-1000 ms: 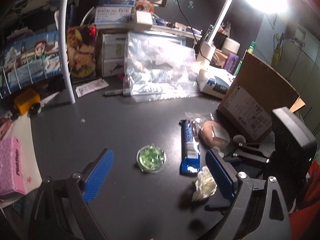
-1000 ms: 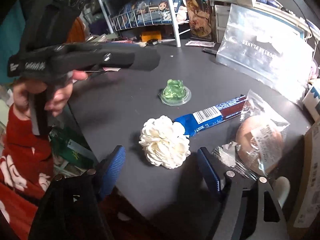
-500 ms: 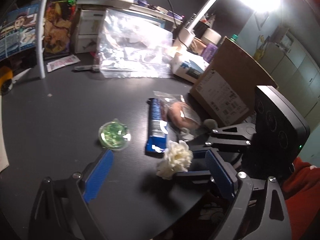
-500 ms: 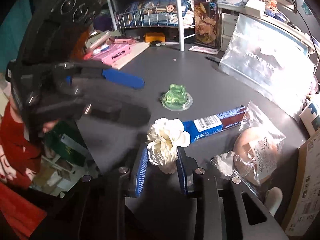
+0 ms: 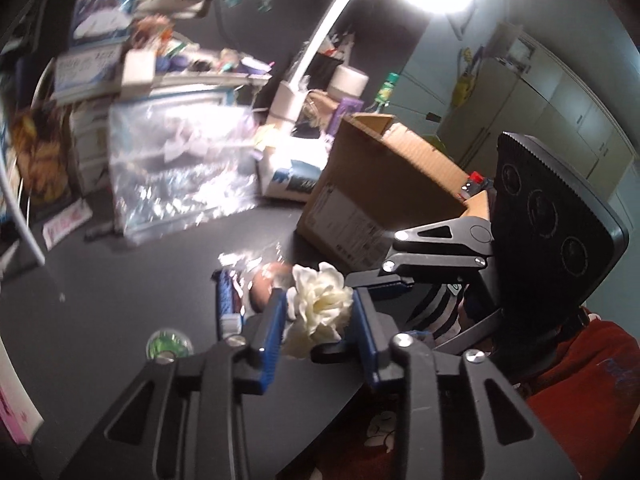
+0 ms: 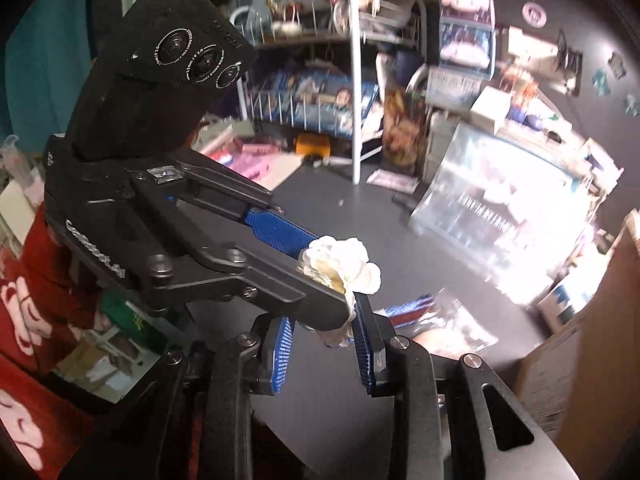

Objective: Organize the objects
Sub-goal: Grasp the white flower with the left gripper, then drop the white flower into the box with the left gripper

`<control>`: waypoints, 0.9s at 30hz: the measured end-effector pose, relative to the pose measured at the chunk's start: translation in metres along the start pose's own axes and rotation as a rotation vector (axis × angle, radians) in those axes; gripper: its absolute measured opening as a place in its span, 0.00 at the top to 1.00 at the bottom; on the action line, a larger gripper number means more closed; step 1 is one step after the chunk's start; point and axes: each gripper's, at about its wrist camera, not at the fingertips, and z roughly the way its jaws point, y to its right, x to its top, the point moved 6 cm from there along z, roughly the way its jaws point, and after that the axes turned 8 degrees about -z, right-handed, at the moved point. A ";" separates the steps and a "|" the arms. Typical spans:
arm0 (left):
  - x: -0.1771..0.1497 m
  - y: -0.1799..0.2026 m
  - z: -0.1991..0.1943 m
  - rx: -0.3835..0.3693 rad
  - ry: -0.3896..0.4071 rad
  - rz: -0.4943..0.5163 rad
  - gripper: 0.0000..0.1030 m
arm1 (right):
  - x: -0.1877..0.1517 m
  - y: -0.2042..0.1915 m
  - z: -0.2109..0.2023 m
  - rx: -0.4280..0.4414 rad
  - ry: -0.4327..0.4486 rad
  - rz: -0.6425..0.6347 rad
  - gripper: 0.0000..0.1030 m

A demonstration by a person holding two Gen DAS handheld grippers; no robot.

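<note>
A white fabric flower (image 5: 320,304) is held above the dark table (image 5: 132,280), with both grippers closed around it. My left gripper (image 5: 318,312) is shut on the flower head; it also shows in the right wrist view (image 6: 344,264). My right gripper (image 6: 326,332) is shut on the flower's lower part (image 6: 340,334). A green jelly cup (image 5: 168,345), a blue snack bar (image 5: 228,300) and a wrapped bun (image 5: 264,288) lie on the table below.
An open cardboard box (image 5: 380,188) stands at the right. A clear plastic bag (image 5: 180,168) leans at the back, beside a white lamp (image 5: 312,48). A wire rack (image 6: 320,92) and pink packets (image 6: 248,156) crowd the table's far side.
The right gripper closed on the flower and lifted it off the table. The left gripper swung over and closed on the flower too.
</note>
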 end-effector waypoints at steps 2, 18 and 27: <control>0.013 0.016 -0.002 0.005 0.006 0.044 0.75 | 0.005 0.004 -0.012 -0.026 0.010 -0.009 0.77; 0.122 0.111 0.048 -0.050 -0.018 0.207 0.77 | 0.009 0.103 -0.111 -0.219 0.042 0.112 0.77; 0.146 0.135 0.111 -0.075 -0.104 0.220 0.77 | -0.021 0.159 -0.129 -0.276 -0.025 0.214 0.77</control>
